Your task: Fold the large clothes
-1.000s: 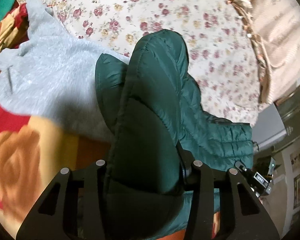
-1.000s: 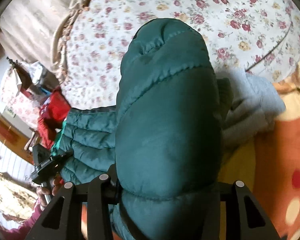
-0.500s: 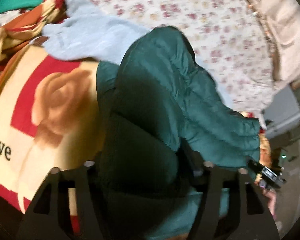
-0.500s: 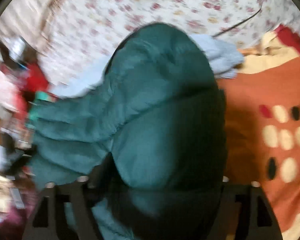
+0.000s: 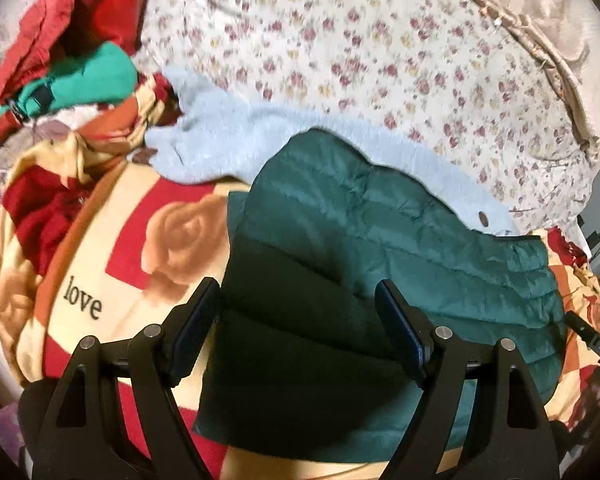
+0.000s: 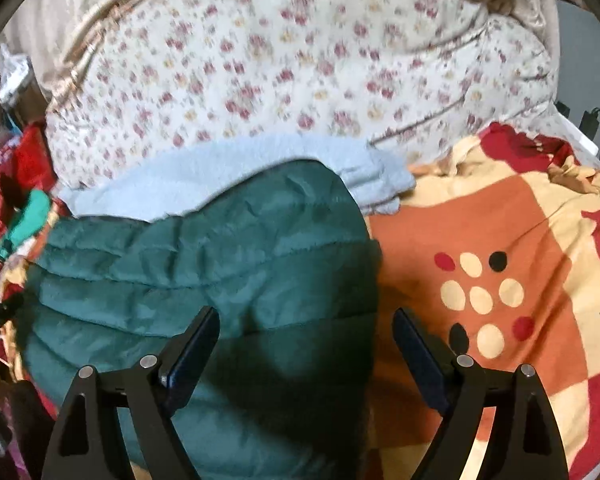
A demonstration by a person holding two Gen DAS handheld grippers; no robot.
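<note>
Both grippers' jaws gape wide, empty, over the jacket (image 5: 400, 240): puffy, light, slippery; best pinched at a quilted edge.

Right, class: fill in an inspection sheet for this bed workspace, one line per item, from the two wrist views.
Surface: patterned blanket printed "love", beside a floral quilt.
Job's things: green puffer jacket lies folded on the blanket, partly over a light blue fleece.
Clutter: red garment and a bright green garment heaped at the side.
Grippers: left gripper open above the jacket; right gripper open, jaws apart, holding nothing.
Cables: dark cable at the far right edge.
Surroundings: beige bedding behind the quilt.
</note>
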